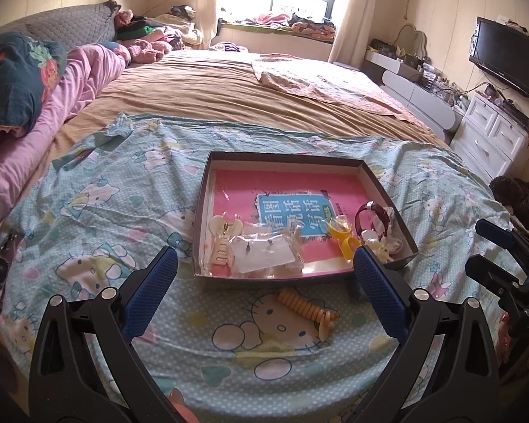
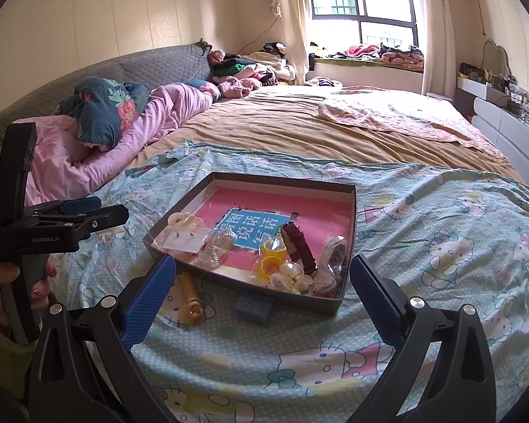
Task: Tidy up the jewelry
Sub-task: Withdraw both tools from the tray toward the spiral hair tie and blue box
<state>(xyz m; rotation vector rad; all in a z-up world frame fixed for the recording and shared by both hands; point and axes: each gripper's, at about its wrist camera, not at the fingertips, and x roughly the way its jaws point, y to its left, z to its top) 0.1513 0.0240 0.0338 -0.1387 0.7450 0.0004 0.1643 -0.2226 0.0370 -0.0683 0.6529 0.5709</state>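
Both tools stand wide open and empty: the left tool and the right tool each hover over the bed's printed sheet, pointing down at the shallow box just ahead of their fingertips. The orange coil hair tie lies on the sheet outside the box, just in front of the right tool's left finger and between the left tool's fingers. It looks light, springy and a little slick, so I would pinch it across the middle of the coils, not its loose end.
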